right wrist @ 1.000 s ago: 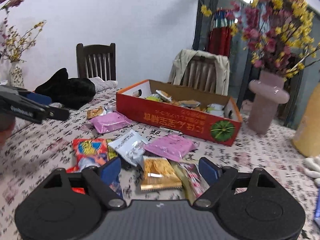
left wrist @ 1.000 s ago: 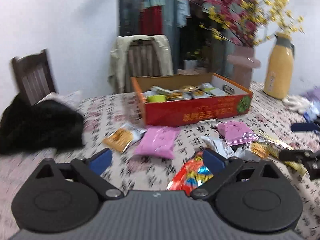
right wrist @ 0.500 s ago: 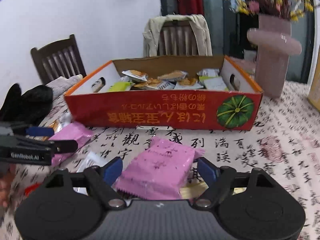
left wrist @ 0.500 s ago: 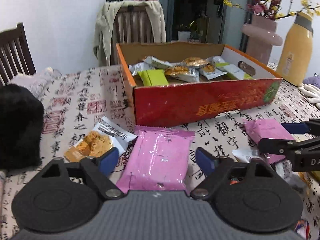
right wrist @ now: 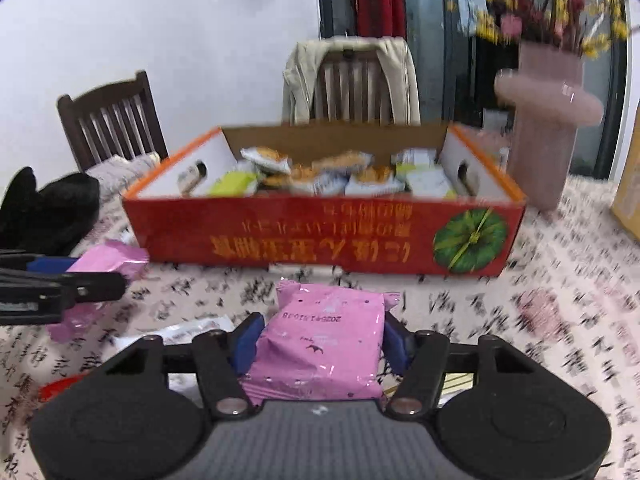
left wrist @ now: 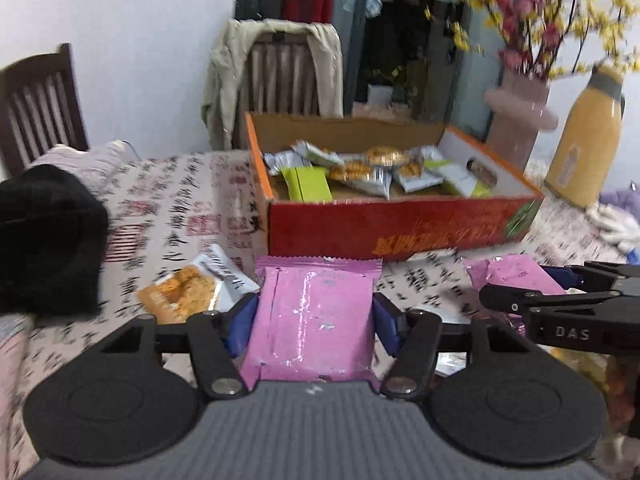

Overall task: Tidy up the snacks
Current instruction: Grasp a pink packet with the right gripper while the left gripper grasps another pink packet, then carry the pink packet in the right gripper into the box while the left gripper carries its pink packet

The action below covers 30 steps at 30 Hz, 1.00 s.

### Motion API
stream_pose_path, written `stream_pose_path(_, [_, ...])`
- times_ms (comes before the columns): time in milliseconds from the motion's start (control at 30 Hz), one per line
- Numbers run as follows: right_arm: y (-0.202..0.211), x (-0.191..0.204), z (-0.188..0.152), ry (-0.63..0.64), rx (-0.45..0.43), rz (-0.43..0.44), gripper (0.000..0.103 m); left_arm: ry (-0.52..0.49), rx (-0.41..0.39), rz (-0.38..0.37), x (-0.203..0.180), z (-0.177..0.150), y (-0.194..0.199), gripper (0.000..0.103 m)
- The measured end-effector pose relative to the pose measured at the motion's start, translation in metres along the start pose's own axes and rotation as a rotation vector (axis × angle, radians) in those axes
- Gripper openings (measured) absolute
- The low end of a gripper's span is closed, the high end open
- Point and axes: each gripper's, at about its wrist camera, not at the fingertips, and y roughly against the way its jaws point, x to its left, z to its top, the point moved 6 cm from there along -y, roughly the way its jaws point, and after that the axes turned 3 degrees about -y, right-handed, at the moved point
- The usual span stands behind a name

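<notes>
"DAS" on right claw, pink pkt "2025" date

I see the worktop under a calligraphy-print cloth, carrying a red snack box, 2 pink packets, a vase.

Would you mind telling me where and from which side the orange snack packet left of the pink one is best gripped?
Grip the orange snack packet across its two long edges, coming from above: it lies flat and thin on the tablecloth, and its white end is tucked beside the left gripper.
</notes>
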Motion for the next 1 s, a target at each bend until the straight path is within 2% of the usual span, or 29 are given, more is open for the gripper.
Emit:
stream_pose_path(167, [0.053,0.017,0.003,0.078,-0.106,0.0,0.061,0.029,-0.062,0.025,-0.01,-0.011,0.06,0.062])
stream_pose_path(333, [0.11,0.031,-0.021,0.137,-0.156,0.06,0.061,0.061,-0.096,0.01,-0.023,-0.037,0.112,0.062])
stream_pose_path(433, [0.137,0.029,-0.045,0.132,-0.152,0.067,0.061,0.118,-0.096,-0.008,-0.027,-0.06,0.14,0.062])
stream_pose_path(600, [0.183,0.017,-0.089,0.143,-0.13,0.05,0.062,0.13,-0.106,0.01,-0.039,-0.1,0.186,0.062])
stream_pose_path(700, [0.209,0.006,-0.109,0.124,-0.146,0.02,0.062,0.155,-0.102,0.003,-0.044,-0.123,0.208,0.062])
stream_pose_path(1000, [0.257,-0.019,-0.163,0.108,-0.127,-0.037,0.062,0.185,-0.063,0.003,-0.056,-0.168,0.243,0.062])
